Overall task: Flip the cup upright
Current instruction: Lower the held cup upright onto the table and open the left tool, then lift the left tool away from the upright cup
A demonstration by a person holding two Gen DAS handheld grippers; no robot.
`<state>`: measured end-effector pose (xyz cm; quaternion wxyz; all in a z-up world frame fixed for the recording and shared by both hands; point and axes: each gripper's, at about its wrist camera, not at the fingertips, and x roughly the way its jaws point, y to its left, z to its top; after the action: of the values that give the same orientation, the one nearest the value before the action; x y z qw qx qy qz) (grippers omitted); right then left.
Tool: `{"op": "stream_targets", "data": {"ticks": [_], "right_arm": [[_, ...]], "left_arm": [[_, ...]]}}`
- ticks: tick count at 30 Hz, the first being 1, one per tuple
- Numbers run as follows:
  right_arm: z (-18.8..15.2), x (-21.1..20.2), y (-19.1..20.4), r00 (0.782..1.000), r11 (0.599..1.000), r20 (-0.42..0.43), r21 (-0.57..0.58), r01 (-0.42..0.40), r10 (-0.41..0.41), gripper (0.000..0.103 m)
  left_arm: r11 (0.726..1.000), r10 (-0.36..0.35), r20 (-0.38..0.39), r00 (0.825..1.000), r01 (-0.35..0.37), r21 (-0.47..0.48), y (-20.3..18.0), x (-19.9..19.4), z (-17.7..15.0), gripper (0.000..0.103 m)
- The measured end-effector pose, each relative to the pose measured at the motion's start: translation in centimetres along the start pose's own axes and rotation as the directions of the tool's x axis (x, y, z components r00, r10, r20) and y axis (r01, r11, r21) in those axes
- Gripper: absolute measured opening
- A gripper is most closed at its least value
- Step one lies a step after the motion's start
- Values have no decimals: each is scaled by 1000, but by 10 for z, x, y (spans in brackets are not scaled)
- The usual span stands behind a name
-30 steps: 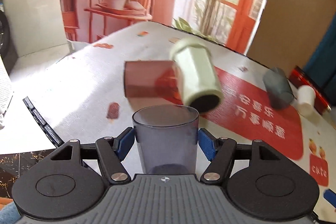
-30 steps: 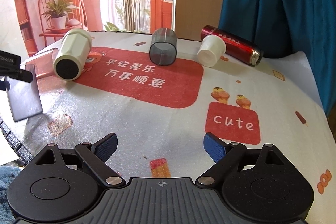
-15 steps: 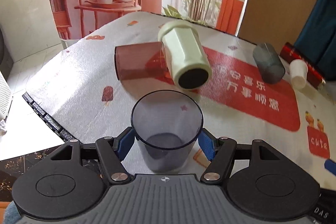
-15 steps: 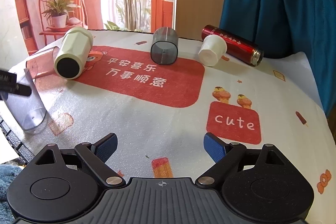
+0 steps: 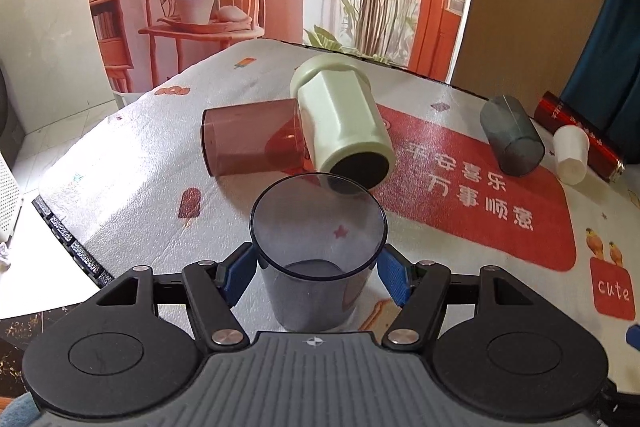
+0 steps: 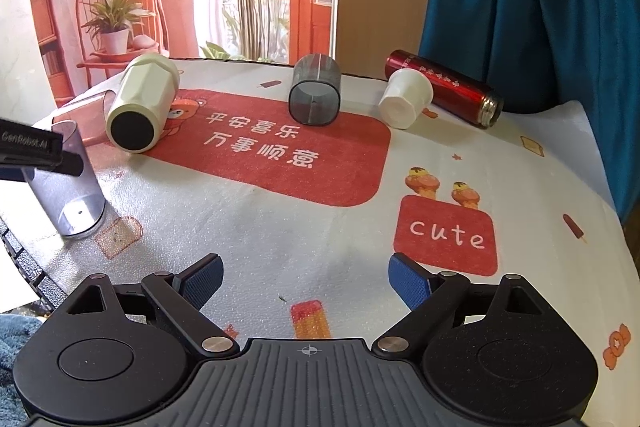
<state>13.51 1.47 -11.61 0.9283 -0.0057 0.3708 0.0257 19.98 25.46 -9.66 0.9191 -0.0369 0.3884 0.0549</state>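
A clear bluish-grey cup [image 5: 318, 259] stands mouth up, a little tilted, between the blue pads of my left gripper [image 5: 318, 277], which is shut on it. In the right wrist view the same cup [image 6: 68, 187] rests with its base on the tablecloth at the left edge, with the left gripper's black finger across it. My right gripper [image 6: 306, 281] is open and empty above the near part of the cloth.
On the cloth lie a cream cup [image 5: 344, 125] on its side, a brown clear cup [image 5: 248, 137] behind it, a dark grey cup [image 6: 316, 95], a small white cup [image 6: 406, 99] and a red flask [image 6: 444, 87]. The table's left edge [image 5: 68, 235] is near.
My left gripper has tipped the bluish cup from lying level to mouth up and lowered it to the cloth. The right gripper has not moved.
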Motion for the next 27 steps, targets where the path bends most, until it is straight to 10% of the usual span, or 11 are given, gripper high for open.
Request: {"op": "stream_targets", "data": {"ticks": [7, 14, 27], "right_arm": [[0, 1, 0, 1000, 1000, -5, 3, -2, 2, 88], [4, -1, 1, 999, 999, -27, 18, -38, 38, 92], [31, -52, 9, 994, 995, -22, 14, -103, 103, 103]], "left_arm": [[1000, -5, -16, 1000, 5, 7, 3, 2, 2, 69], [998, -50, -63, 997, 51, 19, 8, -9, 3, 93], [997, -15, -136, 991, 25, 75, 44, -69, -2, 94]]}}
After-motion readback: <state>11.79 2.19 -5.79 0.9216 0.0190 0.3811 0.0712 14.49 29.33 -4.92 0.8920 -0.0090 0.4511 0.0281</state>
